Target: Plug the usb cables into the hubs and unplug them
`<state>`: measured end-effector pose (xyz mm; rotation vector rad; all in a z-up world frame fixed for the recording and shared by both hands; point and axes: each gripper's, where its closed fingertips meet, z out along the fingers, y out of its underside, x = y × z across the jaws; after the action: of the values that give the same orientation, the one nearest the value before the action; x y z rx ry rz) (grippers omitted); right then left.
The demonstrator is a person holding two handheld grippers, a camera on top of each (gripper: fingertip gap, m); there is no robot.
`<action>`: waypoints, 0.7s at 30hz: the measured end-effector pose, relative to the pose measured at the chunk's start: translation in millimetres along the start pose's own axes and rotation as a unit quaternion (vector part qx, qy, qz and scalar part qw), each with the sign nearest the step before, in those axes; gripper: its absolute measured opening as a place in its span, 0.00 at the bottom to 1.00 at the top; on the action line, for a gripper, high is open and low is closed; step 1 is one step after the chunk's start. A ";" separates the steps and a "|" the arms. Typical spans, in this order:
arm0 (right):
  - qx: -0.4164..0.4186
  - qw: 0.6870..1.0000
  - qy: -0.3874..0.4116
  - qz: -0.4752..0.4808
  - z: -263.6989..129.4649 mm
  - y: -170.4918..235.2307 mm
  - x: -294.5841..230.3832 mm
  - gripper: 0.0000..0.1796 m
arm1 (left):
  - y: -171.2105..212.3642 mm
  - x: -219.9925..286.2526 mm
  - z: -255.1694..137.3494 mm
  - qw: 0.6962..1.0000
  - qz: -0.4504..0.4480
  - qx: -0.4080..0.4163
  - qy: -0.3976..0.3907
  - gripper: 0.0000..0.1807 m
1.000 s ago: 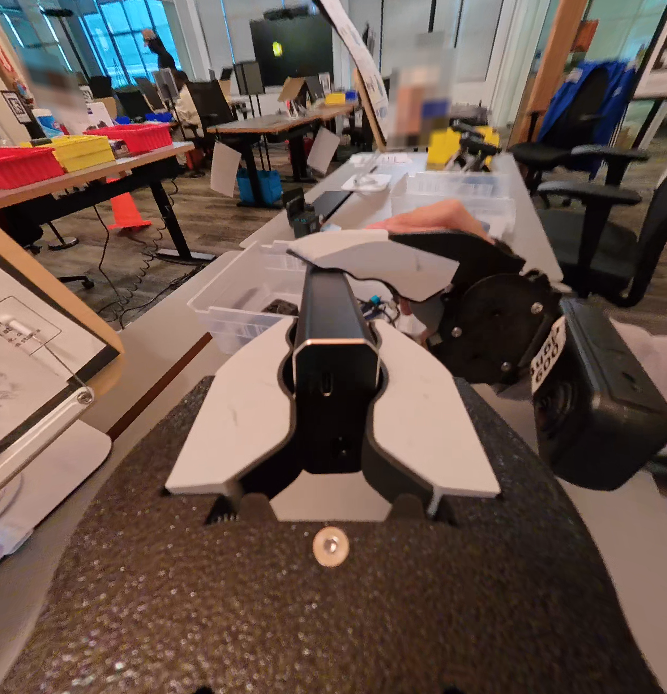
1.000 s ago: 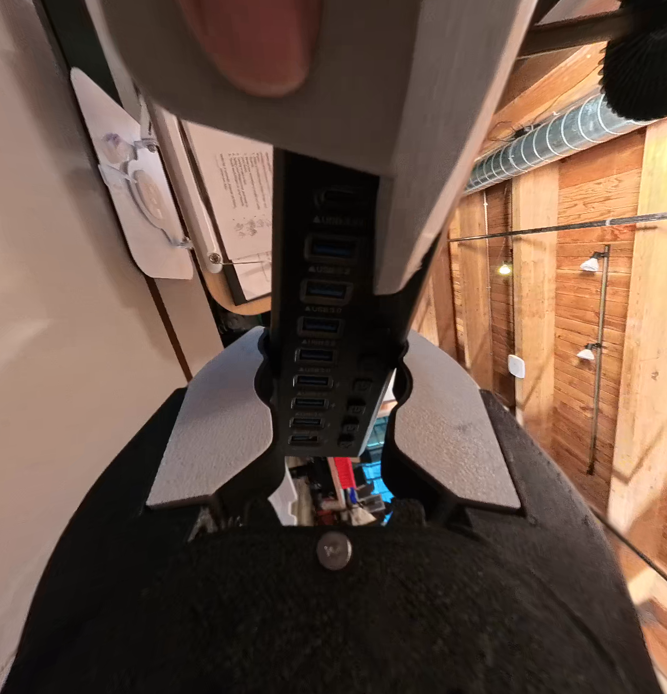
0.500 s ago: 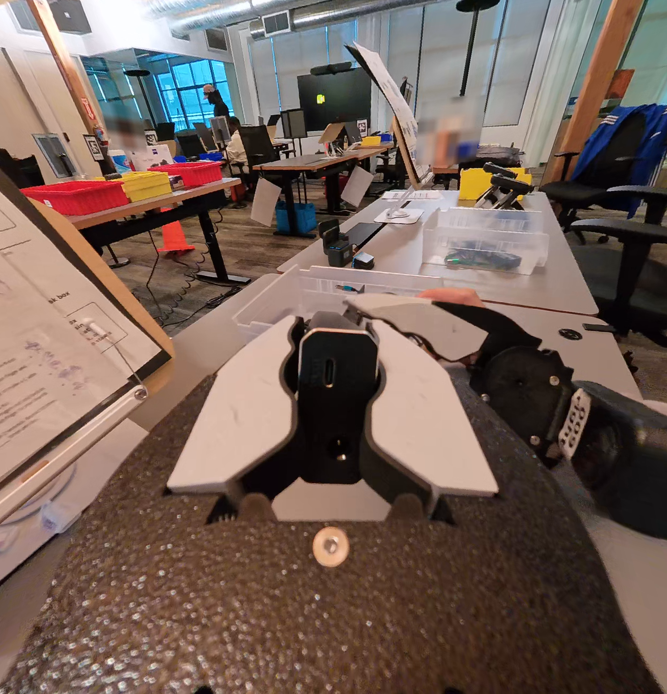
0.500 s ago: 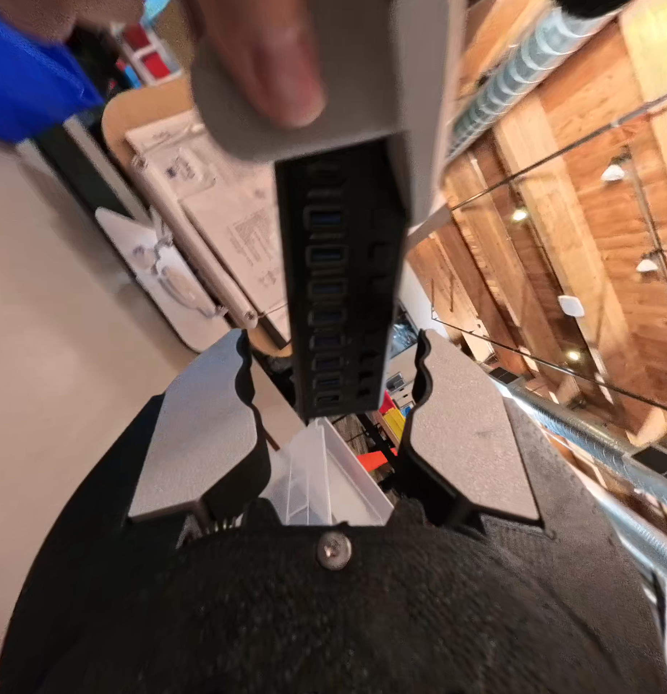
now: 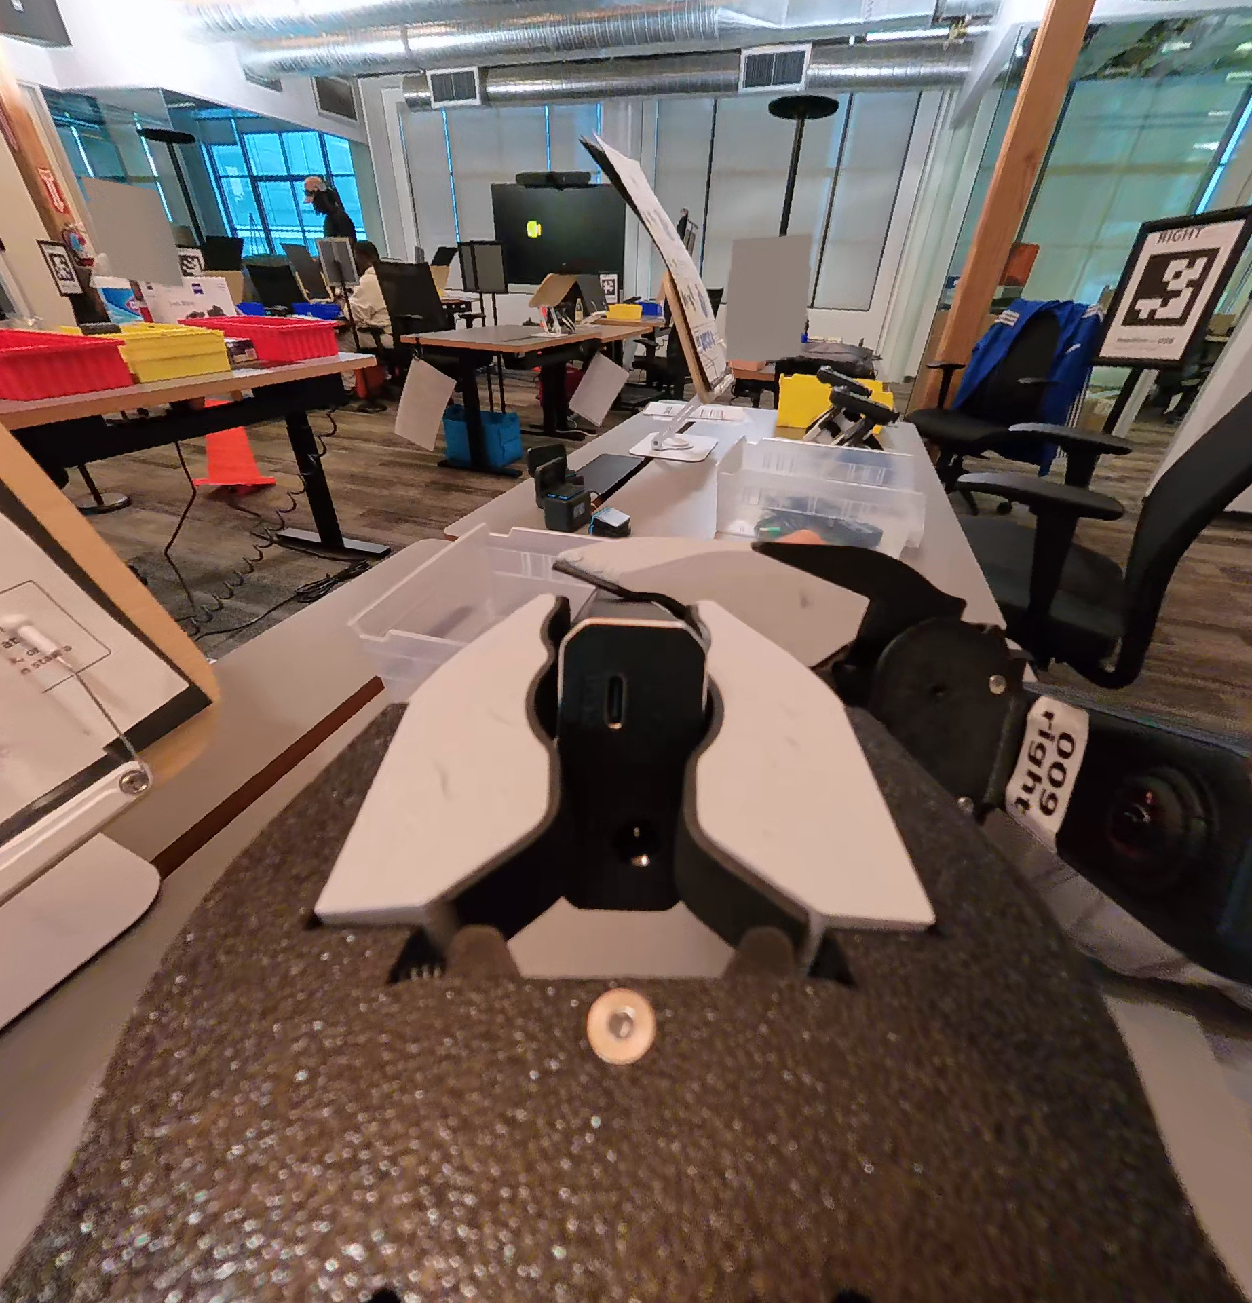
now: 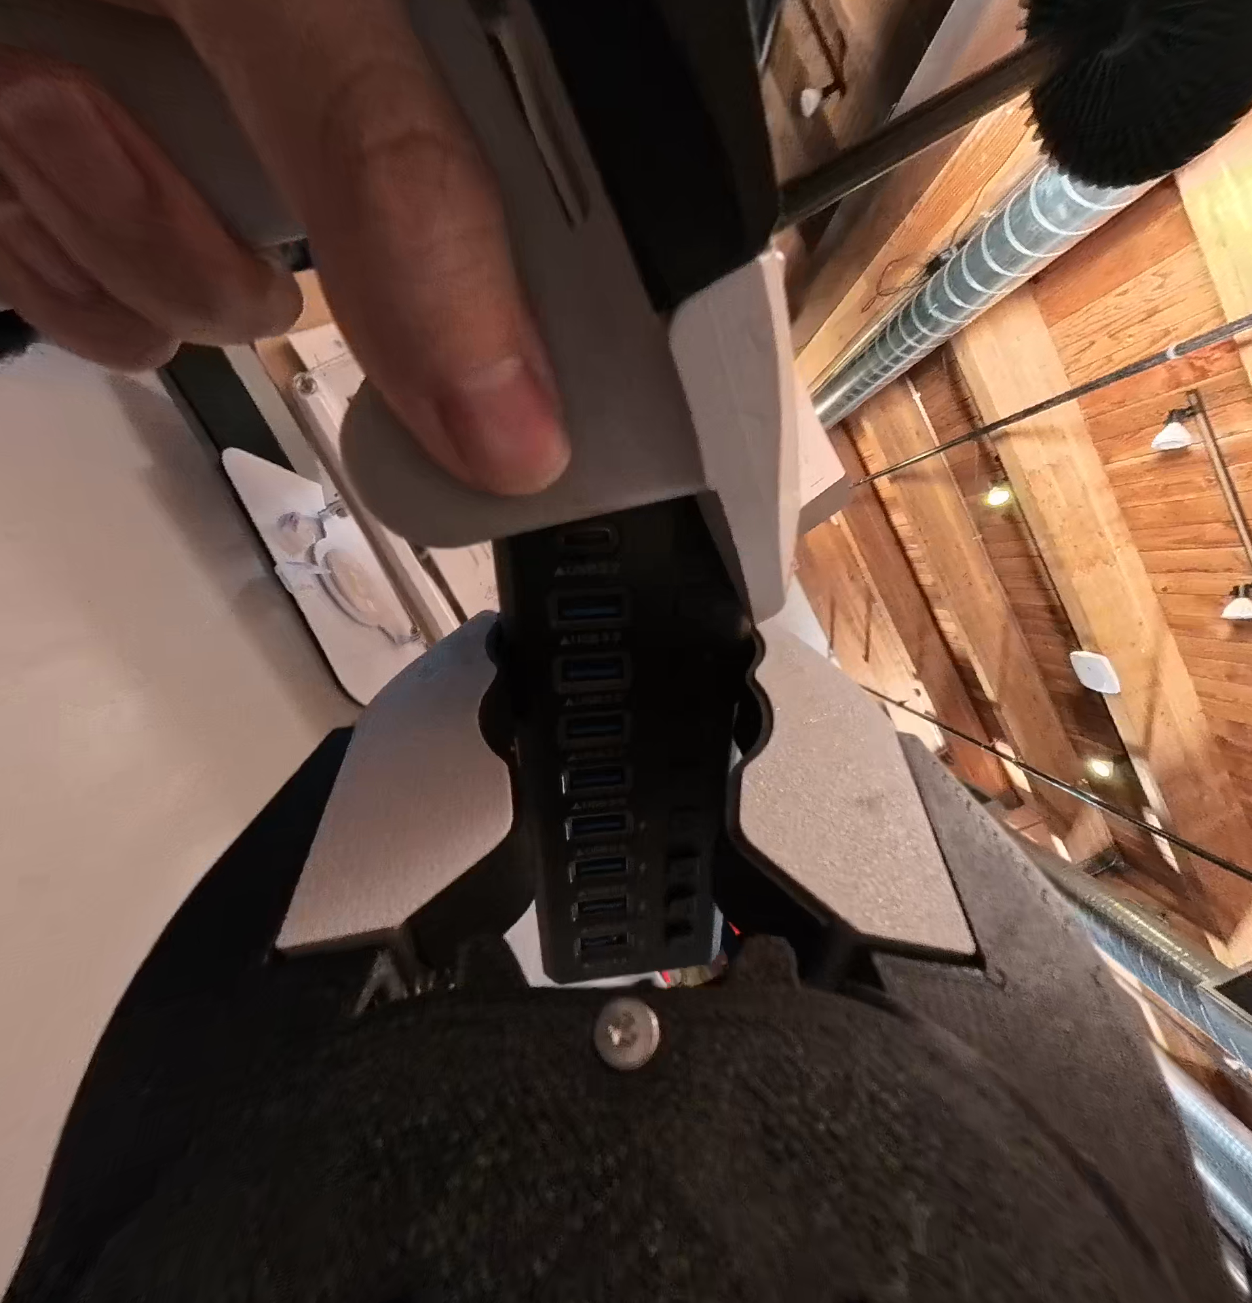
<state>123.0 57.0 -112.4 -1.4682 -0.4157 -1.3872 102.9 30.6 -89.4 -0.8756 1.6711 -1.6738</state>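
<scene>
A long black USB hub [image 5: 630, 705] with a row of blue ports [image 6: 594, 726] is held off the table between both grippers. My left gripper [image 5: 626, 620] is shut on one end, whose end face points at its camera. My right gripper [image 6: 623, 634] is shut on the hub's sides near the other end, with the port face turned to its camera. In the left wrist view the right gripper [image 5: 609, 585] comes in from the right, one grey finger [image 5: 714, 578] lying over the hub. A hand [image 6: 432, 282] holds the left gripper [image 6: 644, 508]. No cable shows.
A clear plastic bin [image 5: 432, 620] sits just beyond the grippers on the grey table [image 5: 291, 670]. A document stand [image 5: 45, 670] is at the left. A second clear bin [image 5: 820, 486] and small black devices [image 5: 559, 493] lie farther back. An office chair [image 5: 1102, 564] stands at the right.
My right gripper, open around the hub half a second ago, has closed on its sides again. My left gripper has kept its hold and tilted its view upward.
</scene>
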 end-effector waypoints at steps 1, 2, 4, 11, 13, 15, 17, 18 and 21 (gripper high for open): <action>-0.001 1.000 -0.014 0.002 0.6 0.7 -1.7 0.36 | -0.3 -1.2 0.3 1.000 -0.004 0.004 -0.003 0.18; -0.001 1.000 -0.028 0.008 0.9 1.2 -3.9 0.35 | -0.5 -2.6 0.4 1.000 -0.009 0.007 -0.006 0.18; -0.005 0.998 -0.055 0.011 1.1 3.4 -8.5 0.35 | 0.0 -8.3 0.0 1.000 -0.016 0.009 -0.026 0.18; -0.075 0.990 -0.116 -0.033 15.3 75.7 36.2 0.35 | -35.6 -28.6 -31.4 0.991 -0.028 0.108 -0.074 0.30; -0.110 0.979 -0.161 -0.053 26.6 115.8 56.7 0.35 | -35.6 -37.7 -38.7 0.990 -0.038 0.110 -0.084 0.30; -0.152 0.960 -0.220 -0.090 36.4 163.4 68.1 0.35 | -31.8 -43.8 -41.4 0.990 -0.043 0.104 -0.088 0.29; -0.198 0.926 -0.305 -0.105 37.9 213.3 62.8 0.35 | -28.6 -45.4 -40.7 0.991 -0.044 0.097 -0.086 0.28; -0.226 0.908 -0.336 -0.111 37.1 237.5 58.3 0.35 | -27.0 -44.9 -39.6 0.991 -0.042 0.092 -0.084 0.28; -0.280 0.854 -0.420 -0.127 28.3 290.5 34.0 0.35 | -19.4 -43.0 -34.3 0.994 -0.027 0.066 -0.081 0.27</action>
<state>380.9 -52.3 -201.3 -2.5852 -0.8164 -1.0228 101.6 85.9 -71.0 -0.9714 1.4232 -1.6804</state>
